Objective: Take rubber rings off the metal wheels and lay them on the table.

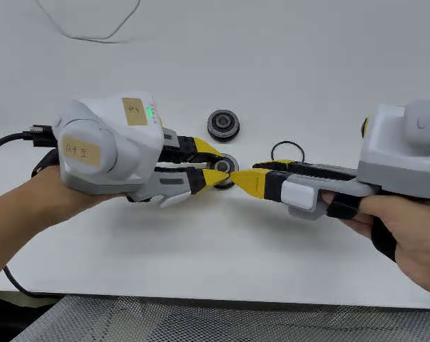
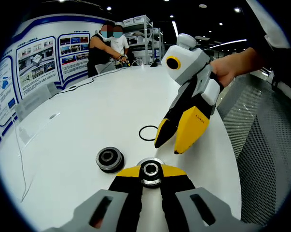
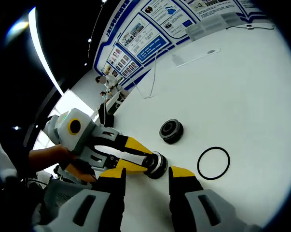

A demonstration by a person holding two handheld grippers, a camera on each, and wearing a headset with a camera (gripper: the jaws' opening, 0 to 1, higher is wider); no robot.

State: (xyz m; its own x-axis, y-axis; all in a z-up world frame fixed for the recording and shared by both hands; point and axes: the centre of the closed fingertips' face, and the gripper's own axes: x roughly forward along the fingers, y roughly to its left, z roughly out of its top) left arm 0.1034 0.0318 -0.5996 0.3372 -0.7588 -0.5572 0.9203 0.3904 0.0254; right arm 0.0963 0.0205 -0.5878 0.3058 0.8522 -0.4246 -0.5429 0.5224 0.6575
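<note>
Silver-and-black wheel (image 2: 150, 173) held in left gripper (image 1: 218, 166); thin black ring (image 3: 198, 165) flat.

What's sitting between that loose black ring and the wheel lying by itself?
Nothing: bare white table separates the rubber ring from the free wheel, clearest in the right gripper view.

Bright, even light from overhead. White table (image 1: 307, 64) close to washed out in head view; shadows on it soft, faint. Gripper views: strip lights (image 2: 174, 27) glare against dark ceiling (image 2: 198, 21), one smeared into a streak. Heavy fisheye bending toward edges. Far wall posters (image 2: 32, 63) soft, text probably unreadable. Nearest foreground slightly blurred.
</note>
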